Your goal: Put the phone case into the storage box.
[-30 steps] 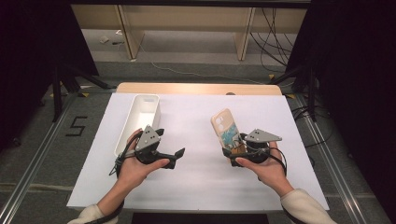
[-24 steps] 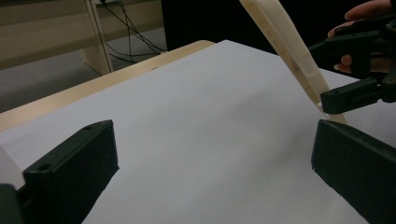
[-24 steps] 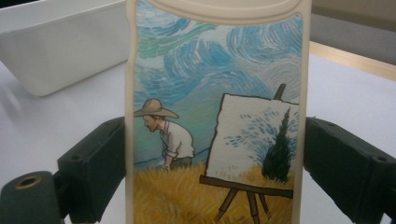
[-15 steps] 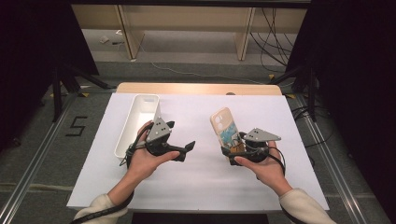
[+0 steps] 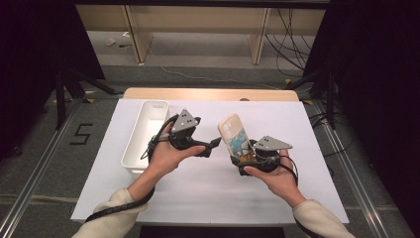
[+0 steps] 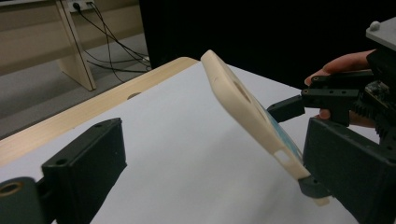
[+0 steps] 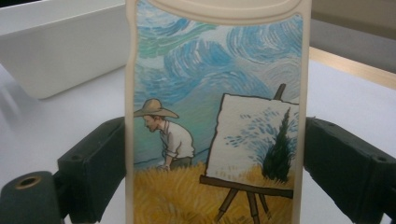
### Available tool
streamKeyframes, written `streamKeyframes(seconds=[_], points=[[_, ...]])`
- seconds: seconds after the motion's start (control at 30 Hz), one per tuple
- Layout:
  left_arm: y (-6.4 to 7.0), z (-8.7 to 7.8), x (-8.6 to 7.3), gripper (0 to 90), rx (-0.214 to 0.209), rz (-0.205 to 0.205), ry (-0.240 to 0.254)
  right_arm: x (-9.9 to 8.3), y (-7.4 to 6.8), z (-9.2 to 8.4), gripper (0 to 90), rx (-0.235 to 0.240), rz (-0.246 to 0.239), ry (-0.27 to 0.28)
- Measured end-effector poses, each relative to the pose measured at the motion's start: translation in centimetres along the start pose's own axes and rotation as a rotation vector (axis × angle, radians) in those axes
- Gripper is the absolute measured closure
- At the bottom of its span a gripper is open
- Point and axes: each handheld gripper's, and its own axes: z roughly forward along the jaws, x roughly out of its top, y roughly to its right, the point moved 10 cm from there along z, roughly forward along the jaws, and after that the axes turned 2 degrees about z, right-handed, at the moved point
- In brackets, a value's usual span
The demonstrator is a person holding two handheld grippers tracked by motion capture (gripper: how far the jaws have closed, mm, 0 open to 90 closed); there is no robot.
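So the left gripper [image 5: 214,144] has come away from the white bin [image 5: 134,148] and swung across toward the middle of the table, lifting a bit on the way. A second ago it sat low beside that bin; now it points straight at the phone case [image 5: 234,140]. Its jaws have just been closing a touch but they're wide apart with nothing between them. In the left gripper view the case [image 6: 254,116] sits off to the right of the jaws, not in the gap yet.

The right gripper [image 7: 215,163] hasn't budged. It's clamped on the case's two long edges, holding it tilted up off the white table [image 5: 198,188], painted side toward its own camera.

My read: this is the setup for a handover, or a two-handed grab on the case. I need to line the left jaws up on the free top end before squeezing, otherwise I'll just knock it.
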Motion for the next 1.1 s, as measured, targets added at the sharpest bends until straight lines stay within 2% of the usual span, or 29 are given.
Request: streamKeyframes(seconds=[0.13, 0.4, 0.6, 0.77, 0.9, 1.1], points=[[0.1, 1.0, 1.1, 7.7, -0.012, 0.008, -0.013, 0.1, -0.3, 0.2, 11.2, 0.002, -0.01, 0.002], [0.0, 2.5, 1.9, 9.2, -0.025, 0.015, -0.046, 0.1, -0.9, 0.5, 11.2, 0.012, -0.04, 0.001], [-0.1, 3.4, 1.8, 12.9, -0.032, 0.011, -0.074, 0.0, -1.2, 0.7, 11.3, 0.013, -0.057, -0.004], [-0.3, 4.2, 1.8, 17.7, -0.038, -0.014, -0.097, 0.1, -1.6, 0.9, 11.3, 0.015, -0.072, -0.004], [-0.2, 4.6, 1.6, 22.4, -0.046, -0.021, -0.118, 0.1, -1.7, 0.9, 11.3, 0.017, -0.076, -0.003], [0.1, 5.0, 1.5, 32.3, -0.06, -0.043, -0.125, 0.1, -1.6, 0.9, 11.2, 0.013, -0.083, -0.006]])
